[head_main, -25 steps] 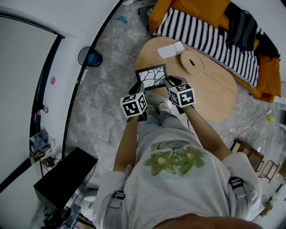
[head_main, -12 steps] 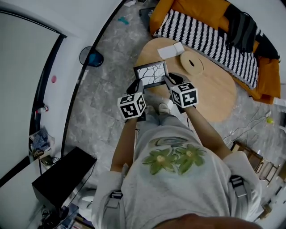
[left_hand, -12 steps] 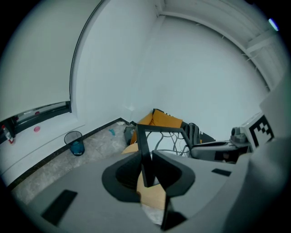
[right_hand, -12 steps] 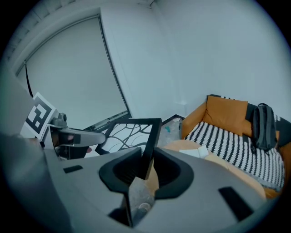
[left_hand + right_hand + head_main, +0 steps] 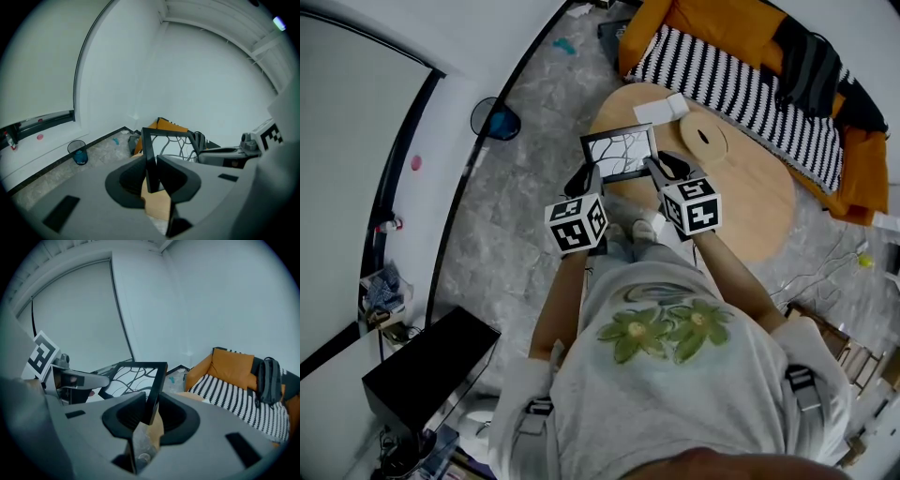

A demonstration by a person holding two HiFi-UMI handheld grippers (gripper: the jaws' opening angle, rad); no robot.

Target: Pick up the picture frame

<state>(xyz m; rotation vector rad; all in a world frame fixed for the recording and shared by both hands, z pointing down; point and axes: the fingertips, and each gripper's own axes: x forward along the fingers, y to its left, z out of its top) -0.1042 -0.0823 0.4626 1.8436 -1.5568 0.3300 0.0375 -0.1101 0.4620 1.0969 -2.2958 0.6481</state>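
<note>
Picture frame gripped on both sides

Head view: the picture frame (image 5: 620,153) is held over the left edge of the round wooden table (image 5: 759,202), with the left gripper (image 5: 584,180) at its left side and the right gripper (image 5: 660,169) at its right. Left gripper view: the jaws clamp the frame's left edge. Right gripper view: the jaws clamp its right edge.

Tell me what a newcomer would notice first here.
The black picture frame with its branching line pattern stands out, clamped at its left edge by the left gripper and at its right edge by the right gripper, over the wooden table. Behind it, an orange sofa carries a black-and-white striped throw.
</note>
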